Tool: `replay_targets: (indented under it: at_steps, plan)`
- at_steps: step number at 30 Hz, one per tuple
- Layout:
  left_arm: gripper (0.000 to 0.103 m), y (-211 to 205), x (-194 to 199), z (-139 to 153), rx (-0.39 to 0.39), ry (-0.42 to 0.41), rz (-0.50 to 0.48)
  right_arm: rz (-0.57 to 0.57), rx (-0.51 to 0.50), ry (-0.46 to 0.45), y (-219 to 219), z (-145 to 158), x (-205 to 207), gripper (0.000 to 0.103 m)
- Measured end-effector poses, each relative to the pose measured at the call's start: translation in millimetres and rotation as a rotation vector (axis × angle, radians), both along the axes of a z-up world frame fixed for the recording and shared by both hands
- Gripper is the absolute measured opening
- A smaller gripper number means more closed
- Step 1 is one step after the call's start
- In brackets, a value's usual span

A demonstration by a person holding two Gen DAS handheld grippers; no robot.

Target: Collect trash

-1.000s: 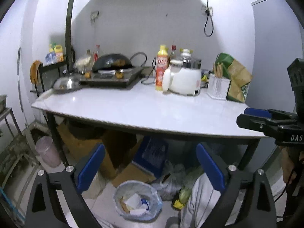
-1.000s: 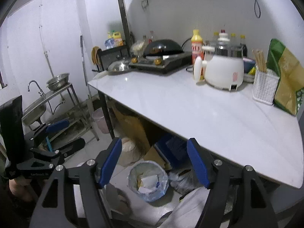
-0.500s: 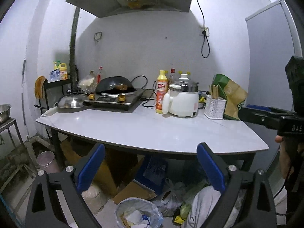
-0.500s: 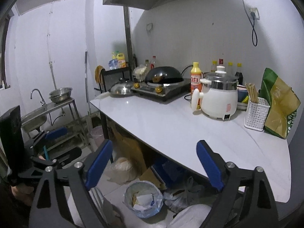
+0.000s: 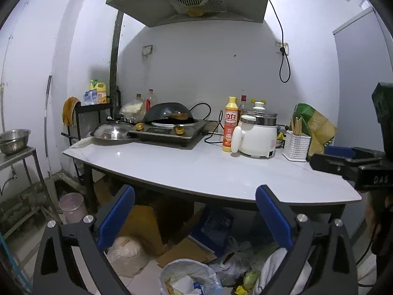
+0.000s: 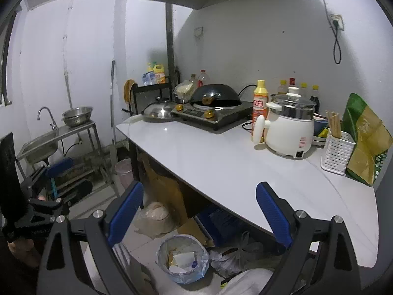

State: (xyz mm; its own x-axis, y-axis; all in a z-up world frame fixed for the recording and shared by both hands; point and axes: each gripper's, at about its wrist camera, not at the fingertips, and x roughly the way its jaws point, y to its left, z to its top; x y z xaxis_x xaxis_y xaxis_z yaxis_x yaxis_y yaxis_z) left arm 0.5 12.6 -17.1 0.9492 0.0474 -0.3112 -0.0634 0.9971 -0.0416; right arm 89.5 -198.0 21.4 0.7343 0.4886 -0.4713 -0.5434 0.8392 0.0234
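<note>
A trash bin lined with a bluish bag (image 6: 183, 258) holds paper scraps on the floor under the white table (image 6: 221, 162); it also shows in the left wrist view (image 5: 189, 280). My left gripper (image 5: 195, 216) is open and empty, held in front of the table edge above the bin. My right gripper (image 6: 199, 211) is open and empty, also above the bin. Each gripper appears in the other's view: the right one (image 5: 343, 159) at the right edge, the left one (image 6: 49, 184) at the left.
On the table stand a cooktop with a wok (image 6: 213, 98), a yellow bottle (image 6: 259, 108), a white cooker (image 6: 289, 127), a chopstick basket (image 6: 337, 151) and a green-yellow bag (image 6: 366, 137). A steel sink (image 6: 41, 142) stands left. Bags, boxes and a sack (image 6: 154, 218) crowd the floor under the table.
Both grippers have risen and tilted upward, so the table and range hood now fill the views and the bin sits lower in frame. Both stay open.
</note>
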Motion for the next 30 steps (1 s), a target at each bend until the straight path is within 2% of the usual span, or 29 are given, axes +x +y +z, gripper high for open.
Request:
replay_targets:
  at_steps: [3,9,30]
  plan:
    - [0.099,4,2,-3,-0.008,0.009,-0.002,0.007,-0.010,0.010,7,-5,4,0.092]
    - [0.099,12,8,-8,-0.079,0.027,-0.050,-0.002,-0.024,0.025,16,-14,9,0.092]
    - [0.099,5,9,-6,-0.061,0.029,-0.066,-0.012,-0.018,0.019,12,-14,1,0.092]
